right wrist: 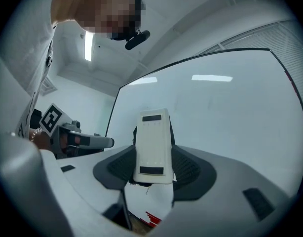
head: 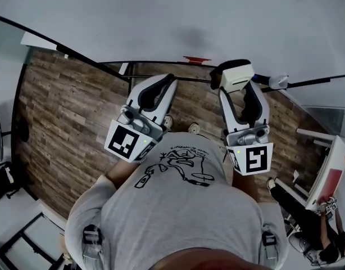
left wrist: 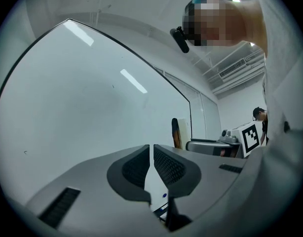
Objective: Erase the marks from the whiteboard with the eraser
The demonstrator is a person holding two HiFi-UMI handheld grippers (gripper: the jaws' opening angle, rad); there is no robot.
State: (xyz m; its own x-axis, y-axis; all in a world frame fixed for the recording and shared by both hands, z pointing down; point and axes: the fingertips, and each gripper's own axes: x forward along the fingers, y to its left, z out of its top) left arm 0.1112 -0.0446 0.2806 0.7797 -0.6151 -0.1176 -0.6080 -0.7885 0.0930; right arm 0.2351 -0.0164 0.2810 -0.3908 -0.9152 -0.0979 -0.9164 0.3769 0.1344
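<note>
The whiteboard fills the top of the head view, with a faint grey smudge near its middle. My right gripper is shut on a white block eraser, held just below the board's lower edge. In the right gripper view the eraser stands upright between the pads, with the whiteboard behind it. My left gripper hangs beside it to the left, jaws shut with nothing between them. The left gripper view shows the whiteboard nearly bare, with tiny specks.
Wood-pattern floor lies below the board. A black rail runs along the board's bottom edge, with a red tag and a white fitting on it. A person sits at the lower right by a white panel.
</note>
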